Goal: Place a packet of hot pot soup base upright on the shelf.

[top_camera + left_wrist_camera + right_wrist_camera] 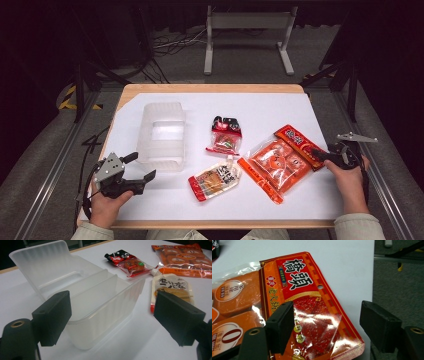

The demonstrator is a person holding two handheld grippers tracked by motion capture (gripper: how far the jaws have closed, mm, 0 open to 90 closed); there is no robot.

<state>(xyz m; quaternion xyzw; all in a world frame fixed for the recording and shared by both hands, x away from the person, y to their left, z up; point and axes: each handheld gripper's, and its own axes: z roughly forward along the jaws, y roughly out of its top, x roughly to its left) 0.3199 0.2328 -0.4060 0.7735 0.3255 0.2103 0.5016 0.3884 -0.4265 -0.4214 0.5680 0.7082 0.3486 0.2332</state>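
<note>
My right gripper (pixel 324 156) is open at the table's right side, its jaws low over the near end of a red snack packet (pixel 299 142). In the right gripper view that red packet (pixel 312 305) lies between the jaws of the gripper (pixel 327 315), and neither pad presses on it. It rests partly on a large orange bag (pixel 274 165) of round cakes. My left gripper (pixel 141 166) is open at the front left, pointing at a clear plastic container (pixel 162 135). In the left gripper view the container's (pixel 82 290) near corner lies between the spread jaws of the gripper (pixel 112 307), untouched.
A small red and black packet (pixel 226 136) and a spouted pouch (pixel 216 178) lie in the middle of the white sheet (pixel 260 107). The table's right edge is just beyond the red packet. A metal stand (pixel 247 30) and cables are on the floor behind.
</note>
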